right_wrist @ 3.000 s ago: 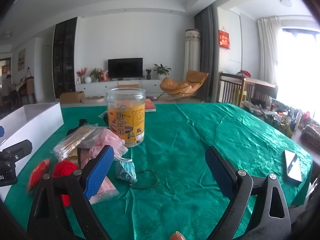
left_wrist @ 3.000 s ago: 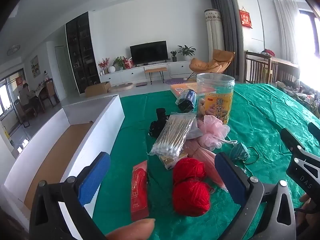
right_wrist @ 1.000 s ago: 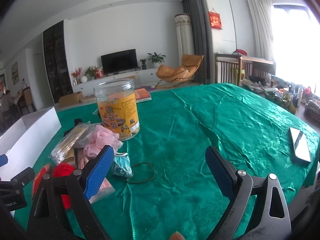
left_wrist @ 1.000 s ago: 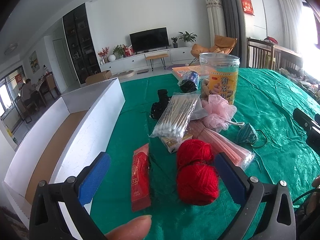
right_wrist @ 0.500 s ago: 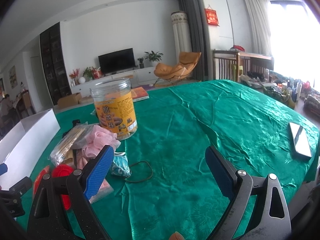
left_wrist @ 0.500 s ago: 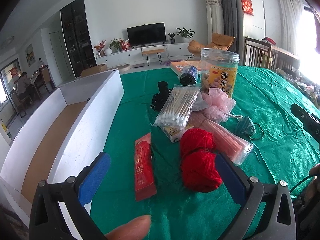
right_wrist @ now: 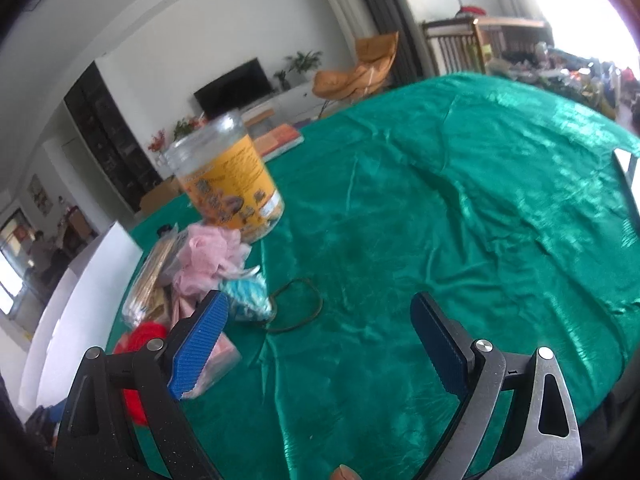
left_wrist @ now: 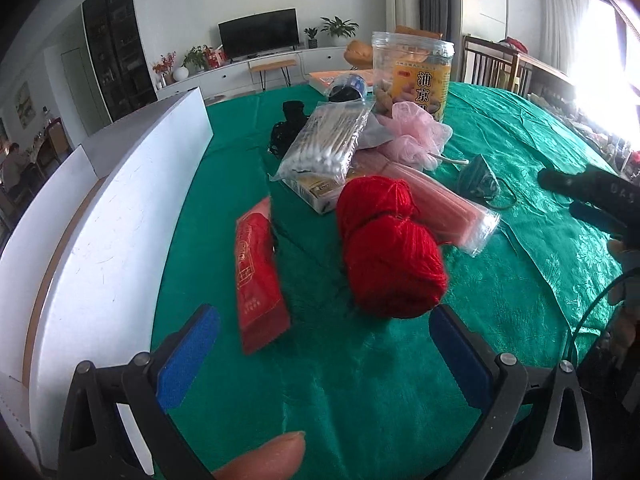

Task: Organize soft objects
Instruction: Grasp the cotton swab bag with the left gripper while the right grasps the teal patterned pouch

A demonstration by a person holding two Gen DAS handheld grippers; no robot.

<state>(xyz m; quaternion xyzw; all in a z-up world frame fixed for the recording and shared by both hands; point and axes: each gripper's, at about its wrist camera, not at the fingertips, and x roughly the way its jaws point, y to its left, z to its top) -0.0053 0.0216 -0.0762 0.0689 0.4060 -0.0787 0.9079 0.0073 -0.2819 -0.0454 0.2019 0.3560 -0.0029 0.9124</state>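
Two red yarn balls point(left_wrist: 390, 248) lie on the green tablecloth just ahead of my open left gripper point(left_wrist: 324, 344), slightly right of its centre line. A red packet point(left_wrist: 258, 268) lies to their left. Behind them sit a pink sleeve of masks point(left_wrist: 444, 208), a bag of cotton swabs point(left_wrist: 324, 144), a pink mesh puff point(left_wrist: 416, 136) and a folded teal mask point(left_wrist: 478, 178). My right gripper point(right_wrist: 318, 340) is open over bare cloth, with the teal mask point(right_wrist: 246, 294), the puff point(right_wrist: 210, 258) and the yarn point(right_wrist: 140, 340) to its left.
A long white box point(left_wrist: 100, 216) with a brown floor runs along the table's left side. A tall clear snack jar point(left_wrist: 412, 76) stands behind the pile. A black band point(right_wrist: 296, 310) lies on the cloth. A black bundle point(left_wrist: 288, 126) lies behind the swabs. A thumb tip point(left_wrist: 260, 458) shows at the bottom.
My left gripper has dropped and closed in on the red yarn balls. My right gripper has tilted and swung, so the view now rolls and shows the pile lower left.
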